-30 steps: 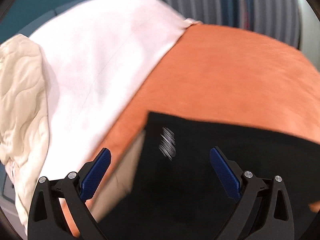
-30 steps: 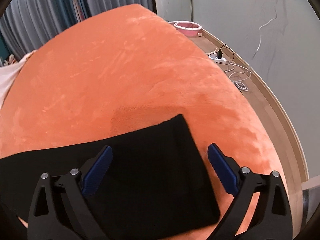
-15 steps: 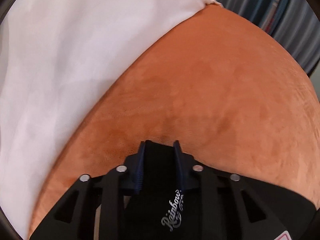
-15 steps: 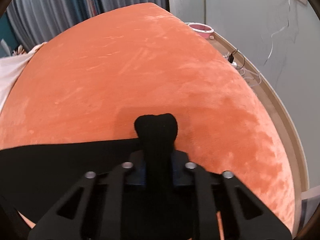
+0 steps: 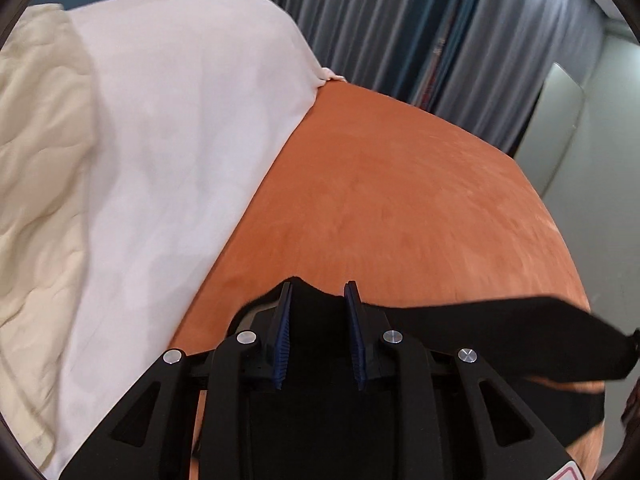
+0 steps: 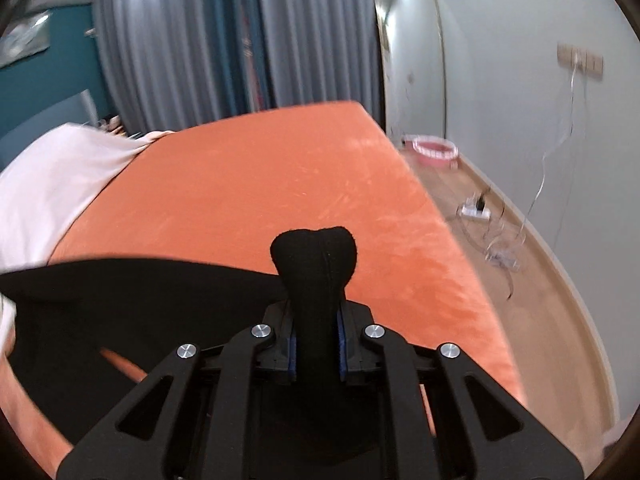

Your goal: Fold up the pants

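2 grippers (image 5: 318, 304) (image 6: 316, 332), black pants (image 5: 500, 332) stretched sideways between.

Location: home bedroom.
I work over a bed with an orange cover (image 6: 256, 184) and white sheet (image 5: 168, 128); floor-length curtains (image 6: 192, 40) hang behind, wood floor (image 6: 520, 280) alongside.

Pants (image 6: 316, 264): matt black knit cloth, finely ribbed. Bedspread (image 5: 400, 200): orange short-pile plush, faintly sheened. Sheet (image 5: 168, 140): smooth white cloth. Quilt (image 5: 40, 128): cream, stitched, puckered. Left gripper (image 5: 318, 320): matt black plastic, bright metal screws, ridged blue pads (image 5: 280, 340). Floor (image 6: 532, 280): pale smooth wood. Curtains (image 6: 200, 40): pleated grey cloth.
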Demonstrator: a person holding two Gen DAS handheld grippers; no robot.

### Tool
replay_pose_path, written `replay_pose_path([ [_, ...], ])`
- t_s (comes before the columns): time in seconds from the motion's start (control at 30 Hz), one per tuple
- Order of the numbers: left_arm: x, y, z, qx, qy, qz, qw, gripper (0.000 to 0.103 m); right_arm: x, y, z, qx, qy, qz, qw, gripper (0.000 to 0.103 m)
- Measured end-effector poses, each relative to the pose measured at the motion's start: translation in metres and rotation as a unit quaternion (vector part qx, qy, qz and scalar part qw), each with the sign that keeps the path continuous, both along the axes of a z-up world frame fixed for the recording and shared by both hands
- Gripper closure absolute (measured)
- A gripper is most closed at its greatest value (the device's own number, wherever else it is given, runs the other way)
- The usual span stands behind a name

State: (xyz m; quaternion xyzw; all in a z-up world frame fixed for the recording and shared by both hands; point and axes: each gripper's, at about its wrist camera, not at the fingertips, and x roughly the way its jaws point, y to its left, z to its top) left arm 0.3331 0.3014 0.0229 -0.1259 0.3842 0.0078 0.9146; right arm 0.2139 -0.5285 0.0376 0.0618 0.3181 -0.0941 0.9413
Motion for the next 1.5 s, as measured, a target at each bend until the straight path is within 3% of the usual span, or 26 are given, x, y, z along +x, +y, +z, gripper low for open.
replay_pose_path([
  [0.07, -0.033, 0.004, -0.006, 0.011, 0.003, -0.005, 0.9999, 0.081, -0.042, 0.008, -0.003, -0.029, 0.003, 0.018, 0.999, 0.091],
  [0.13, -0.058, 0.012, -0.030, 0.028, 0.025, -0.003, 0.9993, 0.081, -0.068, 0.010, -0.018, -0.041, 0.021, 0.030, 0.998, 0.090],
  [0.33, -0.083, 0.027, -0.114, 0.045, 0.122, 0.020, 0.9914, 0.080, -0.117, 0.016, -0.101, -0.045, 0.128, 0.046, 0.990, 0.089],
  [0.43, -0.085, 0.027, -0.138, 0.051, 0.141, 0.025, 0.9884, 0.078, -0.129, 0.018, -0.125, -0.051, 0.154, 0.043, 0.986, 0.075],
  [0.5, -0.091, 0.026, -0.136, 0.052, 0.140, 0.031, 0.9884, 0.075, -0.139, 0.015, -0.118, -0.040, 0.138, 0.028, 0.989, 0.062],
  [0.57, -0.098, 0.028, -0.125, 0.056, 0.137, 0.041, 0.9882, 0.075, -0.159, 0.007, -0.107, -0.012, 0.115, 0.012, 0.993, 0.038],
  [0.63, -0.118, 0.032, -0.107, 0.074, 0.130, 0.059, 0.9870, 0.071, -0.185, -0.002, -0.084, 0.010, 0.071, -0.008, 0.997, 0.029],
  [0.73, -0.139, 0.031, -0.079, 0.085, 0.107, 0.073, 0.9879, 0.067, -0.215, -0.027, -0.057, 0.068, 0.009, -0.041, 0.997, 0.026],
  [0.8, -0.140, 0.018, -0.066, 0.101, 0.092, 0.063, 0.9886, 0.056, -0.214, -0.041, -0.054, 0.121, -0.013, -0.049, 0.991, 0.022],
  [0.83, -0.138, 0.011, -0.061, 0.103, 0.085, 0.059, 0.9892, 0.046, -0.210, -0.045, -0.054, 0.134, -0.014, -0.052, 0.990, 0.021],
  [0.9, -0.127, -0.013, -0.063, 0.096, 0.079, 0.039, 0.9915, 0.039, -0.186, -0.045, -0.065, 0.130, 0.016, -0.058, 0.990, 0.021],
  [0.93, -0.118, -0.024, -0.068, 0.094, 0.083, 0.031, 0.9916, 0.038, -0.170, -0.042, -0.074, 0.119, 0.041, -0.061, 0.990, 0.021],
  [1.0, -0.100, -0.046, -0.084, 0.098, 0.101, 0.021, 0.9898, 0.038, -0.137, -0.031, -0.098, 0.093, 0.097, -0.052, 0.990, 0.033],
  [1.07, -0.084, -0.062, -0.109, 0.109, 0.133, 0.021, 0.9848, 0.038, -0.114, -0.020, -0.122, 0.061, 0.152, -0.029, 0.986, 0.089],
  [1.13, -0.076, -0.069, -0.129, 0.126, 0.158, 0.028, 0.9789, 0.038, -0.098, -0.003, -0.128, 0.004, 0.174, -0.007, 0.985, 0.099],
  [1.2, -0.070, -0.070, -0.148, 0.143, 0.187, 0.040, 0.9712, 0.037, -0.094, 0.008, -0.101, -0.061, 0.143, -0.001, 0.988, 0.099],
  [1.27, -0.069, -0.066, -0.157, 0.139, 0.194, 0.046, 0.9701, 0.029, -0.106, 0.025, -0.040, -0.167, 0.031, -0.004, 0.986, 0.099],
  [1.3, -0.071, -0.063, -0.157, 0.136, 0.189, 0.052, 0.9712, 0.027, -0.116, 0.039, -0.021, -0.222, -0.019, 0.006, 0.975, 0.098],
  [1.33, -0.073, -0.059, -0.157, 0.130, 0.187, 0.056, 0.9720, 0.026, -0.129, 0.057, -0.011, -0.303, -0.062, 0.018, 0.951, 0.097],
  [1.37, -0.074, -0.057, -0.158, 0.122, 0.187, 0.056, 0.9731, 0.026, -0.135, 0.068, -0.016, -0.371, -0.075, 0.023, 0.925, 0.097],
  [1.4, -0.076, -0.054, -0.158, 0.115, 0.186, 0.058, 0.9741, 0.026, -0.140, 0.072, -0.040, -0.454, -0.060, 0.017, 0.889, 0.095],
  [1.43, -0.077, -0.052, -0.159, 0.111, 0.184, 0.059, 0.9748, 0.025, -0.144, 0.063, -0.067, -0.486, -0.021, 0.013, 0.874, 0.091],
  [1.47, -0.079, -0.050, -0.160, 0.108, 0.183, 0.061, 0.9753, 0.024, -0.148, 0.052, -0.085, -0.487, 0.017, 0.010, 0.873, 0.091],
  [1.5, -0.081, -0.048, -0.161, 0.105, 0.182, 0.063, 0.9756, 0.023, -0.161, 0.029, -0.109, -0.460, 0.071, -0.011, 0.885, 0.091],
])
